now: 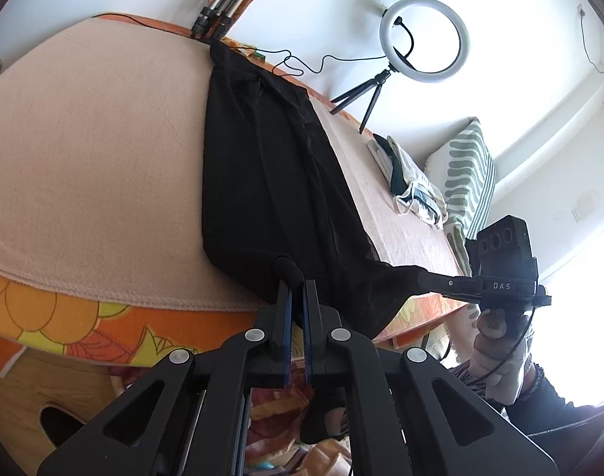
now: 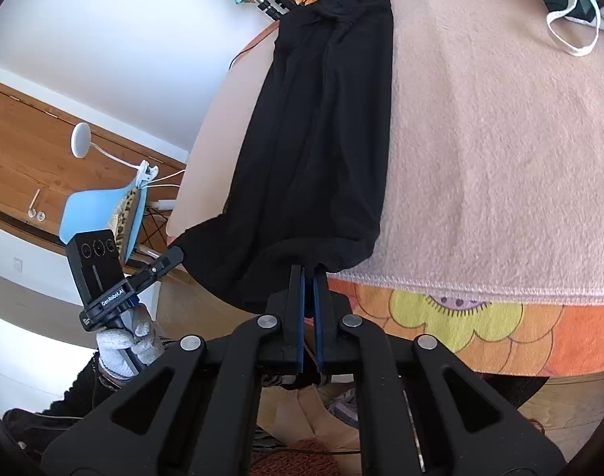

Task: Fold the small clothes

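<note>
A long black garment [image 1: 270,166] lies stretched lengthwise across the pink blanket [image 1: 83,158], its near end hanging over the front edge. My left gripper [image 1: 296,277] is shut on the near hem's left corner. My right gripper [image 1: 422,277] shows at the right in the left wrist view, shut on the other corner. In the right wrist view the same garment [image 2: 317,127] runs away from me, my right gripper [image 2: 307,267] is shut on its hem, and my left gripper [image 2: 181,254] pinches the left corner.
A ring light on a small tripod [image 1: 420,39] stands at the far edge. A pile of light clothes [image 1: 409,182] and a striped pillow [image 1: 466,170] lie to the right. An orange flowered sheet [image 2: 460,325] hangs over the front edge. A blue chair [image 2: 103,214] stands left.
</note>
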### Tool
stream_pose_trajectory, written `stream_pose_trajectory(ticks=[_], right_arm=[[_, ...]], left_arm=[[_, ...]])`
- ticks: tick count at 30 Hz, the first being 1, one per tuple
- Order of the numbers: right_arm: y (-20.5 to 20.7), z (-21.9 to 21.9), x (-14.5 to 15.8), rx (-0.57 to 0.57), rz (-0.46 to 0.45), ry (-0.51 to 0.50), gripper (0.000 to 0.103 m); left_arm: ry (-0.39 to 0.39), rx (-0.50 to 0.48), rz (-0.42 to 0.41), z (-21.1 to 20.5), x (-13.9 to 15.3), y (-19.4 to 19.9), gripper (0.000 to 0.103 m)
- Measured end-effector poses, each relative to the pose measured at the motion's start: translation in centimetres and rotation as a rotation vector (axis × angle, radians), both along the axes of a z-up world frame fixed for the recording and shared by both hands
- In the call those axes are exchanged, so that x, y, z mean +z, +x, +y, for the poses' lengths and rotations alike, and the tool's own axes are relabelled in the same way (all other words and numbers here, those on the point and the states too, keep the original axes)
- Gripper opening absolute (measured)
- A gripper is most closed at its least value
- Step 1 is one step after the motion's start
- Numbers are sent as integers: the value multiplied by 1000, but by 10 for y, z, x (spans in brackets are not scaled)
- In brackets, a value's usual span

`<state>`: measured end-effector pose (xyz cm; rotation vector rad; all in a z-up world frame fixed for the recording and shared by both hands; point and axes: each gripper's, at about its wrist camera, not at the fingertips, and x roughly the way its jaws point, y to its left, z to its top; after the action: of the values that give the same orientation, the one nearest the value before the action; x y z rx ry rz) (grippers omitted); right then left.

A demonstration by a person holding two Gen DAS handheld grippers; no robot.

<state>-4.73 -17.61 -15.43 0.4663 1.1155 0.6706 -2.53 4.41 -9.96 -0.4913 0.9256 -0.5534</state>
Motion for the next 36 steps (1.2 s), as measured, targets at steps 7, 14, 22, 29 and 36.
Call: stream_pose_trajectory(ticks=[7, 14, 22, 29, 36], right_arm=[[32, 16, 21, -27, -61, 7, 5], [68, 11, 20, -64, -62, -10, 5], [77, 6, 4, -68, -4, -22, 5], [77, 10, -3, -74, 22, -26, 5], [76, 14, -5, -74, 23, -40, 5]], left_arm=[[21, 20, -57, -5, 18, 37, 3], [19, -14, -38, -10, 13, 77, 3], [143, -167, -6, -25, -6, 79, 33], [318, -303, -87, -63, -10, 71, 33], [357, -320, -50, -70, -22, 78, 33]])
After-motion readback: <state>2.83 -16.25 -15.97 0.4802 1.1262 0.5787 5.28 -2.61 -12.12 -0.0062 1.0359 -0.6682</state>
